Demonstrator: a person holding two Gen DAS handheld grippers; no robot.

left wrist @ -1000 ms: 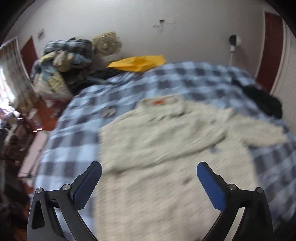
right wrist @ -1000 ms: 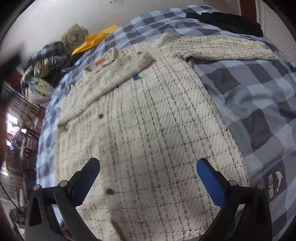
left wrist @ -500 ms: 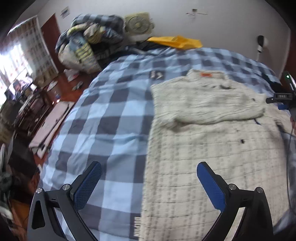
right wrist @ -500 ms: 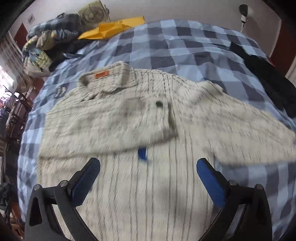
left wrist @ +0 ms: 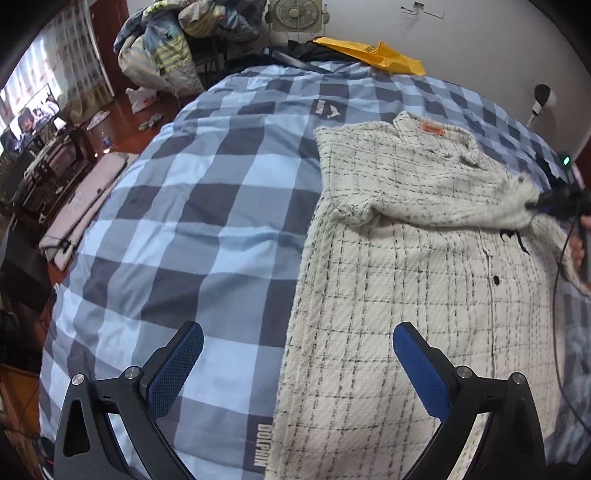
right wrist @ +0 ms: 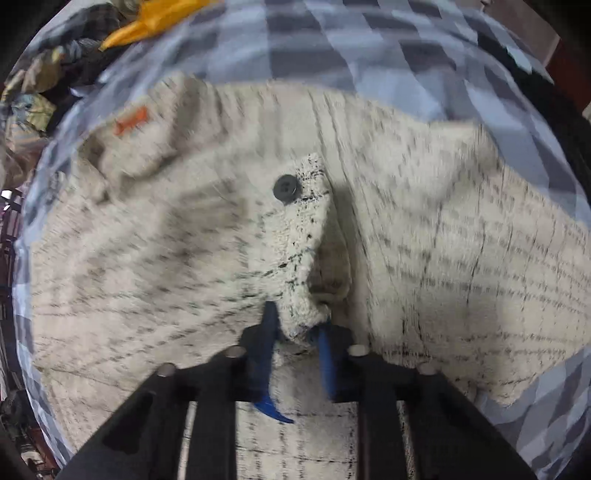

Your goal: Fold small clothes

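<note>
A cream shirt with a thin black check point(left wrist: 413, 266) lies flat on the blue checked bed cover point(left wrist: 207, 206), its orange collar label point(left wrist: 433, 129) at the far end. Its left sleeve is folded across the chest. My right gripper point(right wrist: 297, 325) is shut on the cuff of that sleeve point(right wrist: 303, 258), next to a dark button point(right wrist: 286, 187); it also shows at the right edge of the left wrist view point(left wrist: 554, 201). My left gripper point(left wrist: 295, 354) is open and empty, above the shirt's lower left edge.
A pile of clothes point(left wrist: 173, 48), a fan point(left wrist: 295, 14) and a yellow bag point(left wrist: 373, 55) lie beyond the bed's far end. The floor and furniture point(left wrist: 55, 166) are off the left side. A cable point(left wrist: 559, 295) hangs at the right.
My right gripper has gone down onto the folded sleeve's cuff and shut on it. My left gripper has swung left and nearer, over the shirt's left edge, still open.
</note>
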